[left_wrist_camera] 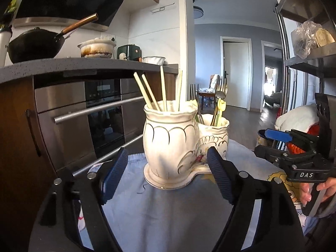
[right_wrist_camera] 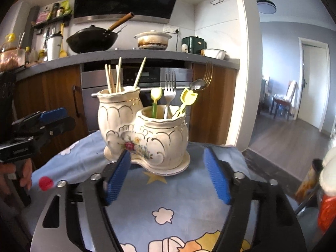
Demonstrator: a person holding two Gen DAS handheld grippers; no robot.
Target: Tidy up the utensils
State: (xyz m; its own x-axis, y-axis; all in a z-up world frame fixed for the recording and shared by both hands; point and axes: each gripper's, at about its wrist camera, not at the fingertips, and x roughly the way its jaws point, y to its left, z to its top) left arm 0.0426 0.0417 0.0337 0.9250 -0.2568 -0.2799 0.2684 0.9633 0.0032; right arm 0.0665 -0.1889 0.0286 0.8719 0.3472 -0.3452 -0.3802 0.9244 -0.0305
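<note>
A cream ceramic double holder (right_wrist_camera: 147,134) stands on a blue cartoon cloth. Its tall pot (left_wrist_camera: 168,142) holds several chopsticks (left_wrist_camera: 147,92). Its short pot (left_wrist_camera: 214,134) holds a silver fork (right_wrist_camera: 170,92), a green-stemmed spoon (right_wrist_camera: 156,96), a yellow tulip-shaped utensil (right_wrist_camera: 188,97), a metal spoon (right_wrist_camera: 197,85) and a gold fork (right_wrist_camera: 208,73). My left gripper (left_wrist_camera: 168,176) is open just in front of the holder's base, pads not pressing on it. My right gripper (right_wrist_camera: 168,176) is open too, with nothing between its pads. Each gripper shows in the other's view: right (left_wrist_camera: 271,142), left (right_wrist_camera: 57,119).
The blue cloth (right_wrist_camera: 168,210) covers a small table. Behind are an oven (left_wrist_camera: 105,115) and a counter with a wok (right_wrist_camera: 92,38) and a clay pot (right_wrist_camera: 153,40). A metal shelf (left_wrist_camera: 304,63) stands to the right. A red cap (right_wrist_camera: 45,183) lies on the cloth.
</note>
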